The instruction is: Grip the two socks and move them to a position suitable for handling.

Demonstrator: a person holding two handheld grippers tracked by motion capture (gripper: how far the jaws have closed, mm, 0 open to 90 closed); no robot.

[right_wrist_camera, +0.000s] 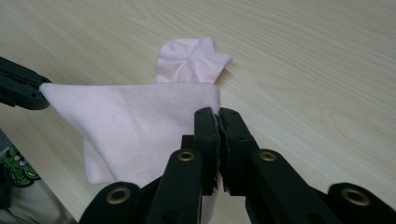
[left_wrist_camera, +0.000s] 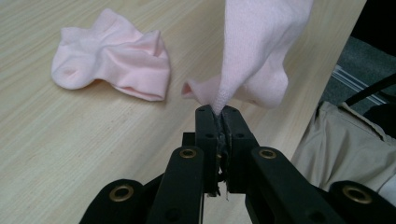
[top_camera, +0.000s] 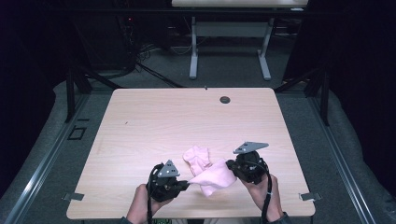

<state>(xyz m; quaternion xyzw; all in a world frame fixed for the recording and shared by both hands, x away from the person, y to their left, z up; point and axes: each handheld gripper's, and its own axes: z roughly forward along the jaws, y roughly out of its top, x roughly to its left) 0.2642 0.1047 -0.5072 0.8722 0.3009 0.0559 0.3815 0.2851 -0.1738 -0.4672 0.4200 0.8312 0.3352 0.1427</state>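
We hold one pink sock [top_camera: 215, 178] taut, left gripper [top_camera: 186, 185] and right gripper [top_camera: 229, 164] each pinching an end above the desk's [top_camera: 140, 126] near edge; second sock [top_camera: 197, 157] still unhandled.

No readable text, labels, brands or numbers anywhere.

The wooden table [top_camera: 140, 126] is plain wood grain with no print on it; both pink socks, the held one [top_camera: 214, 178] and the one lying on the table [top_camera: 197, 157], carry no logo or tag. A scrap of green fabric [right_wrist_camera: 14, 169] at the edge of the right gripper view has a cartoon pattern in black and white, but no letters can be made out. Black jaw surfaces and the grey plates on top bear no markings legible at this sharpness.
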